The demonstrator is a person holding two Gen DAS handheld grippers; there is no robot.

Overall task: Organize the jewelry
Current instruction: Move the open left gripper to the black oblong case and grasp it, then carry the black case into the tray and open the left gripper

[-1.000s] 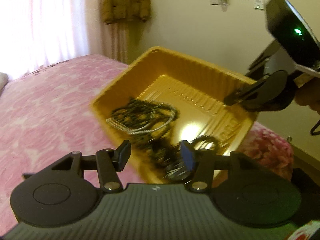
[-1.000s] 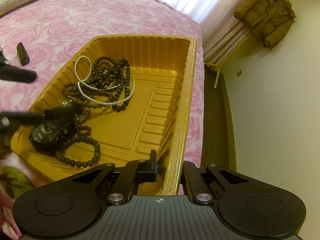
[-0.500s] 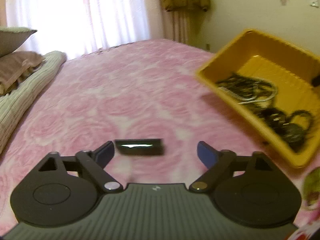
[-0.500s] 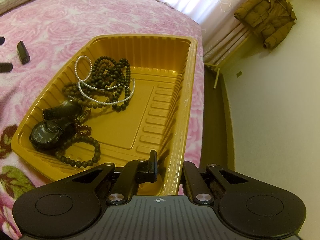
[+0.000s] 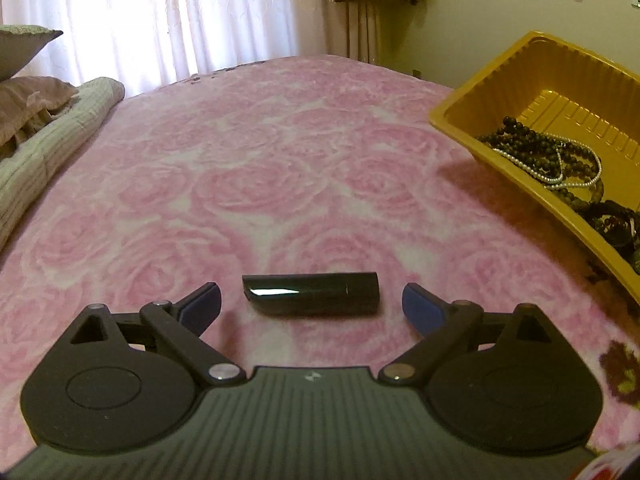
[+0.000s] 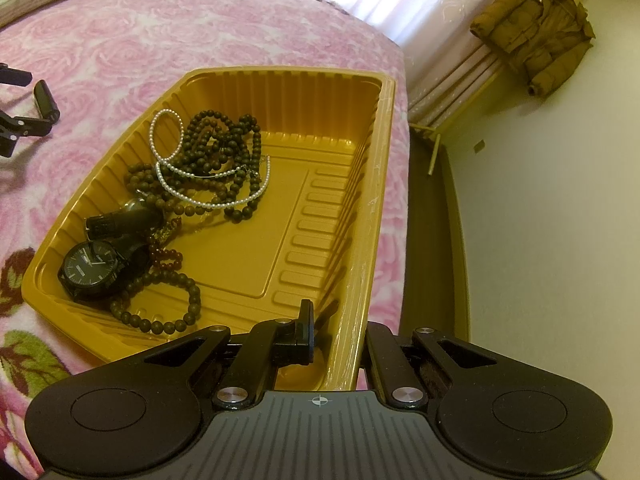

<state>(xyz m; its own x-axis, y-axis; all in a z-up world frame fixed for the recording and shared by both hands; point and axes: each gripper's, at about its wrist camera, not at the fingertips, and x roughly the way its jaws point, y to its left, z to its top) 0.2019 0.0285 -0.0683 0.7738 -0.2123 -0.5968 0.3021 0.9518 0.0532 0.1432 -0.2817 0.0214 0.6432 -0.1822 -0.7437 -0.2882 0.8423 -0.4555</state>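
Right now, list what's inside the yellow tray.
Inside the yellow tray: a black watch, dark bead strands, a white pearl string draped over them, and a brown bead bracelet. What lies beneath the tangle is covered.

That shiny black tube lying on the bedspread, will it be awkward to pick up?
Probably somewhat. The black tube looks rigid, rounded and glossy, so it might slip or roll between the fingers. The soft pink bedspread likely keeps it from rolling away.
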